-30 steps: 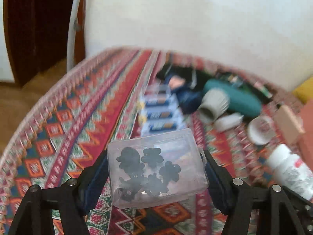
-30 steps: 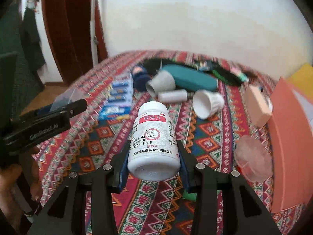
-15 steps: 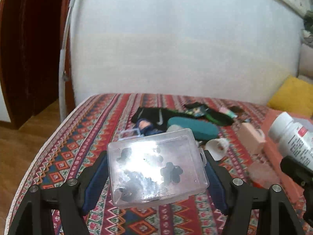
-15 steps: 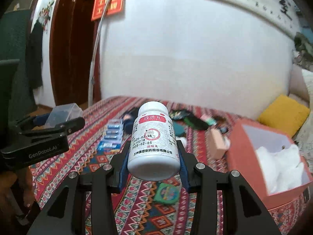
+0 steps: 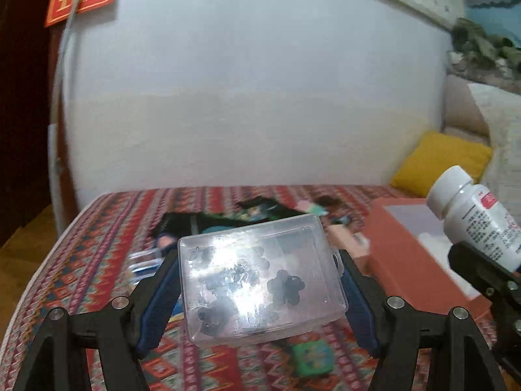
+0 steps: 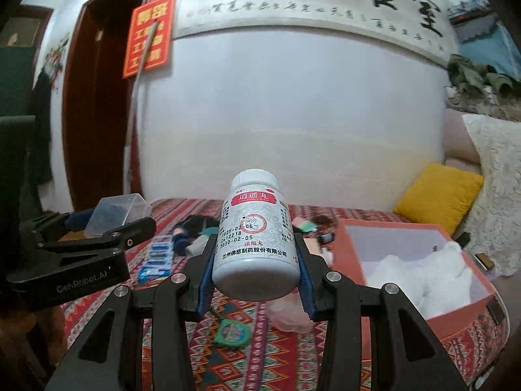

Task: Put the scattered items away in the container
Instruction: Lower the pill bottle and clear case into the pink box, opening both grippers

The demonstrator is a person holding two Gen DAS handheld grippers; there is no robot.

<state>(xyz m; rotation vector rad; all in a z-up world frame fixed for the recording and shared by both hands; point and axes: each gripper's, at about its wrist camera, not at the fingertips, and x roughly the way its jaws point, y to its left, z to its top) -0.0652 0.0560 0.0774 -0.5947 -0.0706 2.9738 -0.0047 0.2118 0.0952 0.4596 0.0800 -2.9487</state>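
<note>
This is a room in a home. A bed (image 6: 247,358) with a bright red patterned cover fills the bottom, at 6 o'clock. A yellow pillow (image 6: 438,197) lies at 3 o'clock, next to a white lacy cushion (image 6: 498,176). A long paper scroll (image 6: 312,3) with big black writing hangs on the wall at 12 o'clock. A red poster (image 6: 148,39) hangs by a brown wooden door (image 6: 94,104) at 10 o'clock. Small things and clothes lie about on the bed.
</note>
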